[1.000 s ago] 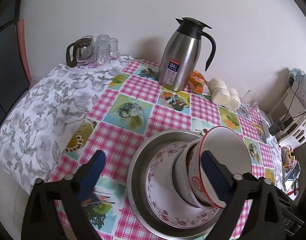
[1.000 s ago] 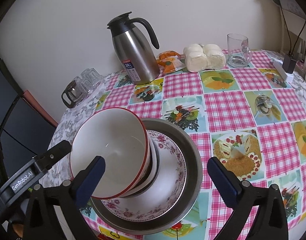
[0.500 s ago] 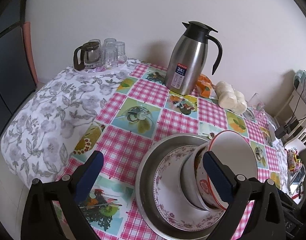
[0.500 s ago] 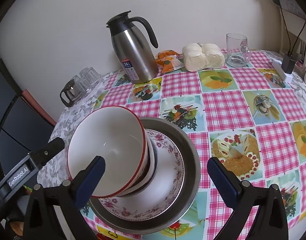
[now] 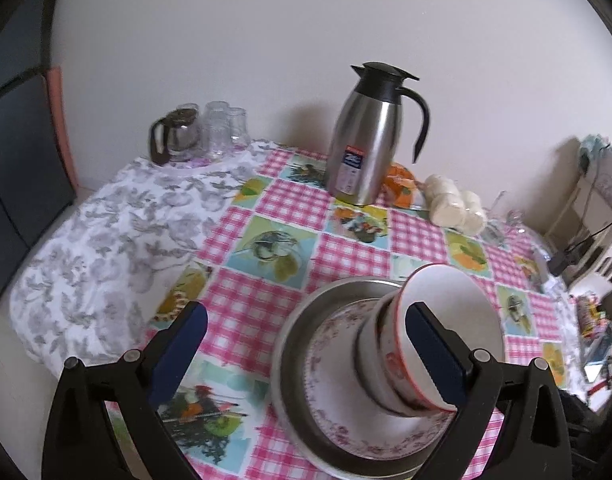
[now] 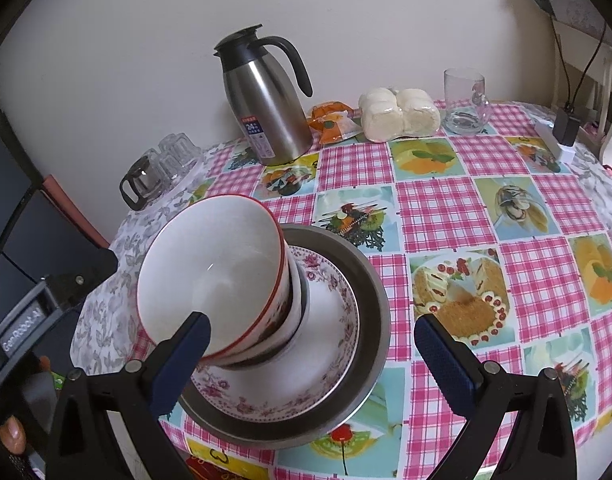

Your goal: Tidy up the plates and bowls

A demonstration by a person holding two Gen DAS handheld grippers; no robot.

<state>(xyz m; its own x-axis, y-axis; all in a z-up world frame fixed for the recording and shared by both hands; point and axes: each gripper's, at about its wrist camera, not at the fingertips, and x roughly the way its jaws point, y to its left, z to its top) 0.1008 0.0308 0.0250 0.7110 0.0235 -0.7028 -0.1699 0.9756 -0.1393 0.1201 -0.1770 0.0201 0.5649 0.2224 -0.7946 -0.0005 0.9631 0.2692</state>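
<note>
Left view: my left claw [image 5: 306, 356] is spread wide, empty, with the tilted bowls [image 5: 433, 340] behind its right finger; contact is unclear through blur. They sit on the plate [image 5: 333, 360] in the pan [image 5: 290, 344].

Right view: my right claw [image 6: 311, 358] gapes, holding nothing. Stacking looks done; next I level the bowls [image 6: 214, 276].

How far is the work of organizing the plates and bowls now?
Mostly done, it seems: the floral plate lies in the metal basin, and the nested bowls, topmost the red-rimmed bowl, sit on it, leaning. Both the left hand-held gripper and the right hand-held gripper are open and empty. Straightening the bowls may remain.
</note>
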